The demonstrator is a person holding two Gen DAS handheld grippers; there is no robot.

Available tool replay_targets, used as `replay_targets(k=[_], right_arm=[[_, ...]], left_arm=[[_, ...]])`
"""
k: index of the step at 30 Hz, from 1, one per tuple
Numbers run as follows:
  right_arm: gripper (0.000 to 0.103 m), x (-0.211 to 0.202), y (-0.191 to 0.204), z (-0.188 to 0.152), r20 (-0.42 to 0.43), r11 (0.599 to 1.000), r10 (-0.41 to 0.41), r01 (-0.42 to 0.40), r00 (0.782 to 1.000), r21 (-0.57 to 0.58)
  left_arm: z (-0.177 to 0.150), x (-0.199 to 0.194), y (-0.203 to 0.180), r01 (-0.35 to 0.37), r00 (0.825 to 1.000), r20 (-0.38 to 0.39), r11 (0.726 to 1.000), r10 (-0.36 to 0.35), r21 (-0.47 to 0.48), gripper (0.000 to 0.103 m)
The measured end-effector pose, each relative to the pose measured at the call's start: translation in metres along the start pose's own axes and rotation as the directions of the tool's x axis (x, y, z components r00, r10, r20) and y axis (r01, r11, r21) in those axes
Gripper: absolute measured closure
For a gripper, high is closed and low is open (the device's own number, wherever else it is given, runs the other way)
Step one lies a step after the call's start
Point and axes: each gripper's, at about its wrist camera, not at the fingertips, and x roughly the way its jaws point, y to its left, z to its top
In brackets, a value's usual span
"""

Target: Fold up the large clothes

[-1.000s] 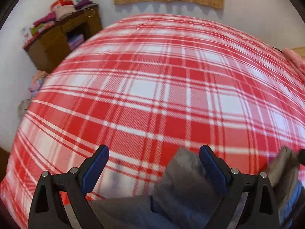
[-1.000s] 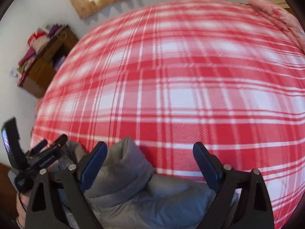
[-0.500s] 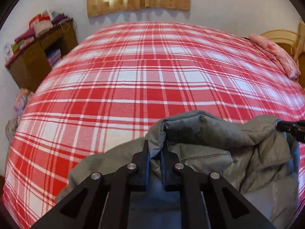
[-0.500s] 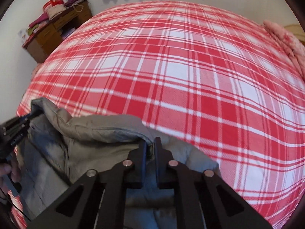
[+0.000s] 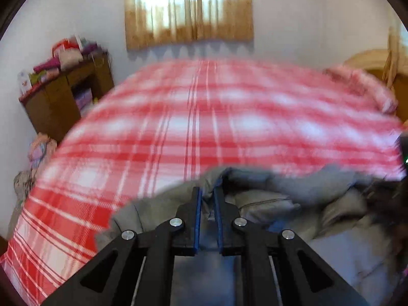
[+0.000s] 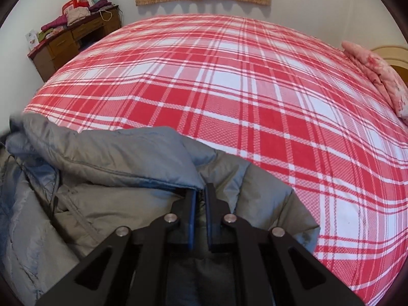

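Grey jacket (image 6: 107,158) sharp only at right wrist

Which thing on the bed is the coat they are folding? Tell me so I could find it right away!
Find the big bed with the red and white plaid blanket. At its near edge, right before the black grippers, lies the grey puffy jacket, crumpled in a heap. It is the only grey, quilted thing there; the pink pillow sits far off at the right side.

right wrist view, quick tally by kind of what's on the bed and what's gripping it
grey padded jacket: 1
pink pillow: 1
red plaid bedspread: 1
gripper shut on the jacket: 1
total: 4
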Motion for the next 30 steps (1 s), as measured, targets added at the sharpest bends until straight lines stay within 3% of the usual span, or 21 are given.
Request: replay_targets(k=[1, 3, 5, 6, 8, 10, 12, 13, 14, 18, 20, 22, 24, 27, 30], right_arm=[[0.096, 0.000, 0.000, -0.001, 0.004, 1.000, 0.000, 0.000, 1.000, -0.002], [0.096, 0.001, 0.003, -0.003, 0.014, 1.000, -0.012, 0.012, 1.000, -0.015], [0.096, 0.001, 0.008, -0.007, 0.032, 0.998, -0.035, 0.036, 0.999, -0.042], [0.096, 0.001, 0.010, -0.008, 0.037, 0.998, -0.041, 0.043, 0.998, -0.051], [0.096, 0.000, 0.011, -0.010, 0.045, 0.997, -0.043, 0.046, 0.998, -0.058], [0.096, -0.004, 0.006, -0.010, 0.048, 0.998, -0.027, 0.029, 0.998, -0.047], [0.091, -0.016, -0.001, -0.009, 0.055, 1.000, 0.010, -0.009, 0.998, -0.019], [0.084, -0.021, -0.003, -0.009, 0.059, 1.000, 0.013, -0.012, 0.998, -0.011], [0.078, -0.030, -0.007, -0.008, 0.061, 1.000, 0.011, -0.011, 0.998, -0.002], [0.076, -0.063, -0.012, 0.005, 0.106, 0.999, -0.017, 0.014, 0.994, 0.032], [0.057, -0.073, -0.012, 0.018, 0.136, 0.998, -0.019, 0.011, 0.991, 0.063], [0.046, -0.076, -0.009, 0.032, 0.174, 0.995, -0.004, -0.013, 0.985, 0.098], [0.046, -0.065, 0.003, 0.044, 0.174, 0.995, 0.023, -0.040, 0.984, 0.095], [0.060, -0.035, 0.026, 0.044, 0.134, 0.997, 0.047, -0.055, 0.990, 0.058], [0.063, -0.014, 0.033, 0.028, 0.097, 0.996, 0.050, -0.057, 0.994, 0.074]], left_arm=[[0.006, -0.006, 0.000, -0.006, 1.000, 0.027, 1.000, 0.006, -0.014, 0.077], [0.018, -0.005, 0.001, -0.068, 0.997, 0.045, 0.997, 0.070, -0.047, 0.002], [0.027, 0.003, 0.004, -0.116, 0.989, 0.079, 0.989, 0.123, -0.090, 0.001], [0.031, 0.015, 0.004, -0.133, 0.988, 0.061, 0.986, 0.140, -0.096, 0.001], [0.033, 0.044, 0.000, -0.214, 0.977, -0.031, 0.976, 0.212, -0.052, 0.001], [0.018, 0.070, -0.002, -0.304, 0.946, -0.113, 0.953, 0.303, 0.007, 0.001], [-0.004, 0.080, -0.003, -0.308, 0.937, -0.154, 0.950, 0.313, 0.051, 0.001], [-0.014, 0.081, -0.002, -0.307, 0.937, -0.155, 0.950, 0.313, 0.063, 0.001], [-0.020, 0.080, -0.001, -0.302, 0.939, -0.150, 0.951, 0.308, 0.064, 0.001], [-0.020, 0.071, 0.006, -0.266, 0.957, -0.118, 0.964, 0.265, 0.009, 0.001], [-0.009, 0.062, 0.003, -0.236, 0.969, -0.076, 0.971, 0.234, -0.020, 0.001], [0.005, 0.047, -0.008, -0.200, 0.980, -0.024, 0.979, 0.199, -0.029, 0.001], [0.017, 0.036, -0.021, -0.116, 0.993, 0.013, 0.993, 0.117, -0.030, 0.001], [0.017, 0.046, -0.037, -0.019, 0.999, -0.027, 0.999, 0.018, -0.035, 0.001], [-0.005, 0.074, -0.043, -0.042, 0.993, -0.112, 0.999, 0.040, -0.015, 0.001]])
